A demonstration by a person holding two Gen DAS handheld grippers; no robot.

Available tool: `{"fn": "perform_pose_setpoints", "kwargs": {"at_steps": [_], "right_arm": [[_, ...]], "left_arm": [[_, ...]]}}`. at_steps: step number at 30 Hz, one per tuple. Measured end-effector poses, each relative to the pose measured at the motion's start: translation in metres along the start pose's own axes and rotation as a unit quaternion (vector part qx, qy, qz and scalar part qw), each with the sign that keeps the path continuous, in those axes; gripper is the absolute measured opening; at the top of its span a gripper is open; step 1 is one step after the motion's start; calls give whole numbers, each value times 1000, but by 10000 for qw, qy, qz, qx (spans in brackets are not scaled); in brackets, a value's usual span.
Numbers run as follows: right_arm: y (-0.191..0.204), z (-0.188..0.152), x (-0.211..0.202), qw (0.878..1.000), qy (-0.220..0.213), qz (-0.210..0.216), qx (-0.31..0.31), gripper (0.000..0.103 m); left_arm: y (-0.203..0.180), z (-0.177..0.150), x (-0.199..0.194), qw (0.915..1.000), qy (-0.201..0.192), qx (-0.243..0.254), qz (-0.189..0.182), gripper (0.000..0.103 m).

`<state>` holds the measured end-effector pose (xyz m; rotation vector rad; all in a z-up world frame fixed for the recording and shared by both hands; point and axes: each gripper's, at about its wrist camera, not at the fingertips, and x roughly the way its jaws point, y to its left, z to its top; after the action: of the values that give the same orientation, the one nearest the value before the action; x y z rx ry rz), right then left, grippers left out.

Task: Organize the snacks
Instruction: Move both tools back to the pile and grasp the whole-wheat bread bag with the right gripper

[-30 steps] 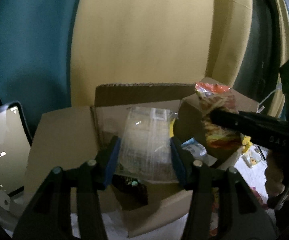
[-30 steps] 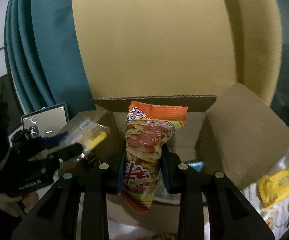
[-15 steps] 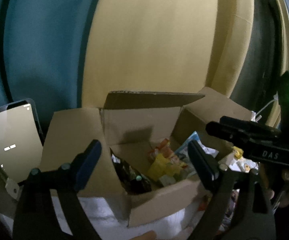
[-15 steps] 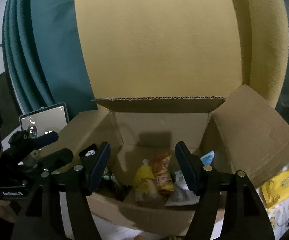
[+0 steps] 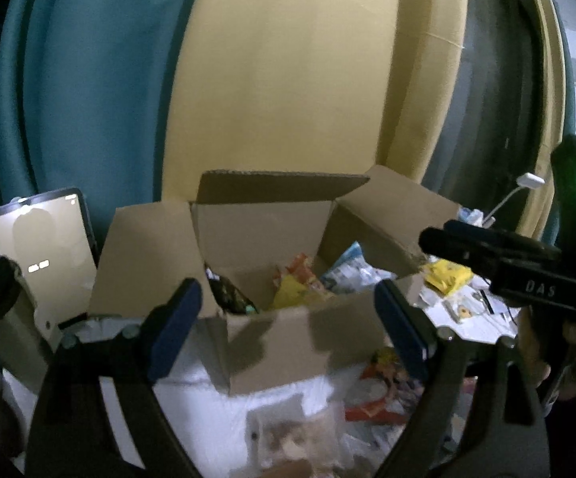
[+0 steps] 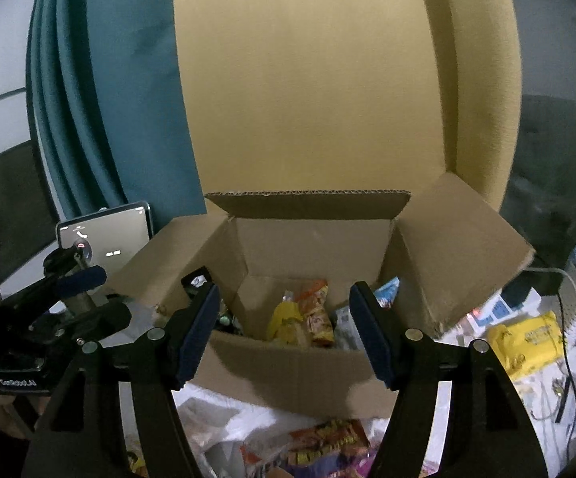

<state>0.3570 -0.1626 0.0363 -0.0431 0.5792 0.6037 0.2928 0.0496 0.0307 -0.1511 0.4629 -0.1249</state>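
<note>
Both tools have let go since a second ago: the orange chip bag (image 6: 319,310) and the clear packet with its yellow end (image 6: 286,318) now lie on the floor of the open cardboard box (image 6: 295,370), near its middle. Left tool (image 5: 284,326) and right tool (image 6: 284,330) hang released and empty just above the box's near wall. More snack packets (image 6: 327,444) lie on the white surface below that wall, and a yellow packet (image 6: 525,340) lies off the box's right side.

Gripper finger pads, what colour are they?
Dark blue pads on black arms; clearest in the right wrist view.
</note>
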Motion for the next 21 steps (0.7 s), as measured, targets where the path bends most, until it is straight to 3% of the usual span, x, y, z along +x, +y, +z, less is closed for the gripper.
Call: {"fn": "perform_pose_setpoints", "kwargs": {"at_steps": [21], "right_arm": [[9,-64,-72,9997,117,-218,48,71]], "left_arm": [[-30,-58,-63,9998,147,-85,-117,89]]}}
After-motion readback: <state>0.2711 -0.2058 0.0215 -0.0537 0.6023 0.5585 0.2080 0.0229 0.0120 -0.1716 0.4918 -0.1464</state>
